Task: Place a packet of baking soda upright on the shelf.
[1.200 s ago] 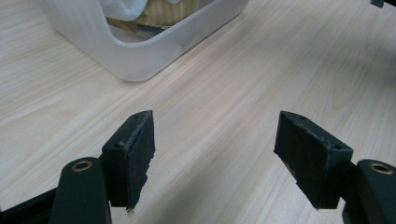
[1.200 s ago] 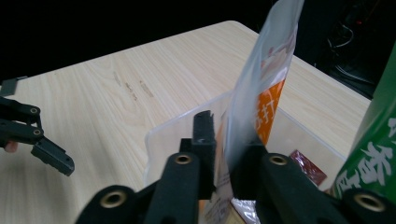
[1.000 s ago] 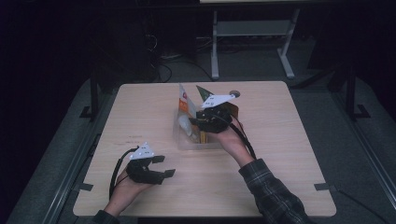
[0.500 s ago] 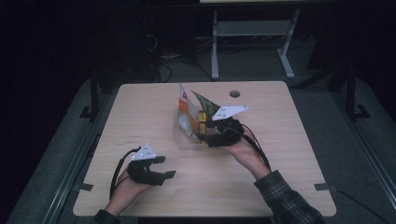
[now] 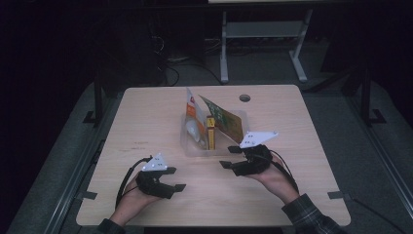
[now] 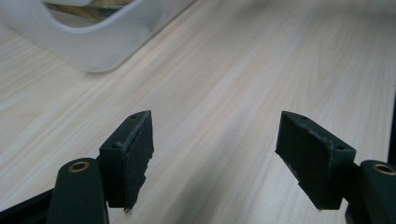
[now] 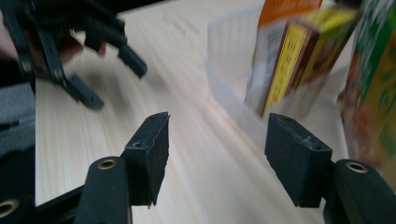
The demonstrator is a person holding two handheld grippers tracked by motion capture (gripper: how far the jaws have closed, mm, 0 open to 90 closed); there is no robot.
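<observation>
High view. Wooden table (image 5: 146, 117); near its middle a clear plastic bin (image 5: 191, 146) holding upright packets: a white-and-orange pouch (image 5: 193, 113), a yellow-and-brown box (image 5: 211, 132) and a green packet (image 5: 225, 121) leaning to the right. Right gripper (image 5: 229, 157) sits just in front of the bin's near right corner, off the bin, jaws aimed left across the table. Left gripper (image 5: 179, 178) rests low at the near left, well apart from the bin.

Left gripper view. Left gripper (image 6: 215, 158): jaws set wide, bare table between them, nothing touched. A corner of the bin (image 6: 93, 42) lies ahead and to the left.

Right gripper view. Right gripper (image 7: 217, 158): jaws parted, having just been opening, with only tabletop between the pads; nothing held. Bin wall (image 7: 224, 79) just ahead on the right, the yellow-and-brown box (image 7: 285, 70) standing inside it, the green packet (image 7: 378, 70) at the far right edge. Left gripper (image 7: 93, 60) farther off, upper left. Picture blurred.

Risks, as judged.
- The packets stand loose and tilted; a knock to the bin from the nearby right gripper could tip them over or out.
- The green packet leans on the bin's far wall; removing its neighbour might let it slump.
- The bin is light and unsteadied by the left gripper; a push or a one-sided lift could slide it across the table.
- A grip taken on a packet's thin top edge may slip or crease it.
</observation>
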